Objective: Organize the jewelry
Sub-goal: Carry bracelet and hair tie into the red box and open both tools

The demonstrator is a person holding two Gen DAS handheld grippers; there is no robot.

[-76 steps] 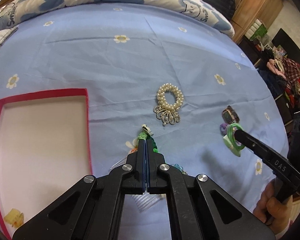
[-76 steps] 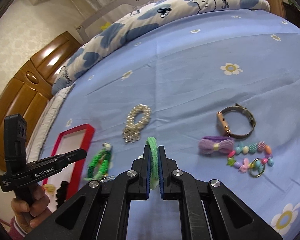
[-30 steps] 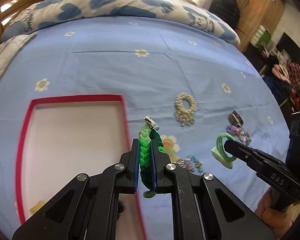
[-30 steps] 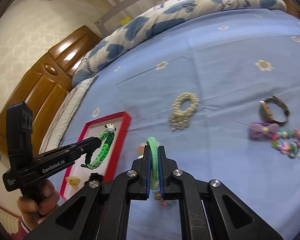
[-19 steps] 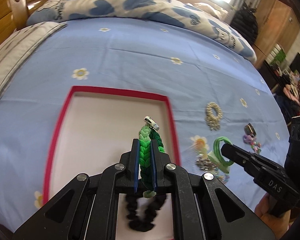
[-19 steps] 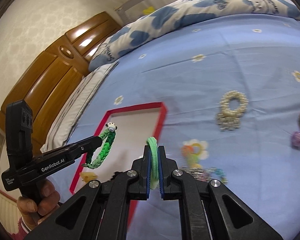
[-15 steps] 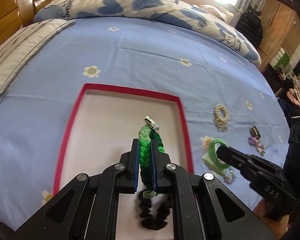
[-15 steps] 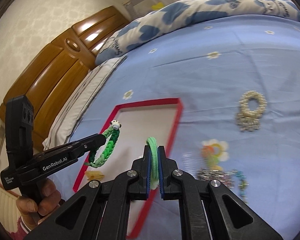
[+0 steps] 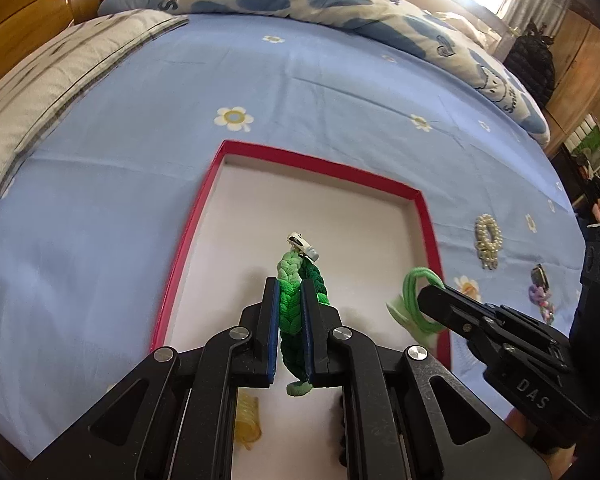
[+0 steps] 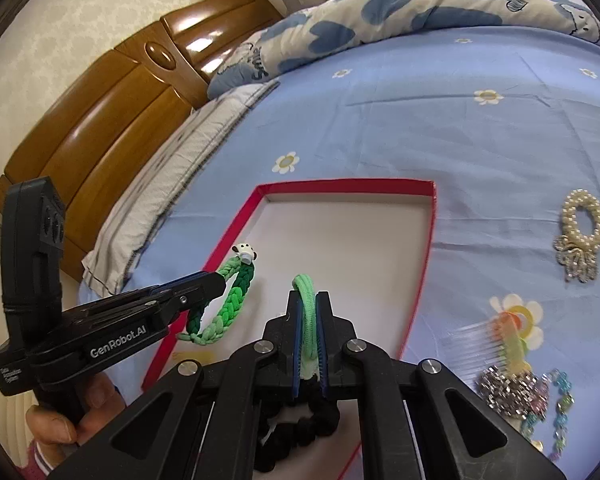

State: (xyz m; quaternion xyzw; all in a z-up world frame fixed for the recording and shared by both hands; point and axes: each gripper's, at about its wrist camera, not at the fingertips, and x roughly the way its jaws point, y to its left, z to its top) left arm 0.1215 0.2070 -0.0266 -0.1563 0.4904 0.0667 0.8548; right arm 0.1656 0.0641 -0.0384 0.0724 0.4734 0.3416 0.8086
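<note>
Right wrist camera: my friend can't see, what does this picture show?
The right gripper pinches a light green hair tie above a red-rimmed tray on a blue flowered bedsheet. Beside it, the left gripper holds a braided green bracelet over the tray too. A pearl scrunchie lies on the sheet, outside the tray.

Braided green bracelet with white charm, held upright at frame centre above red-rimmed white tray; light green hair tie gripped at right; pearl bracelet flat on sheet, far right.
</note>
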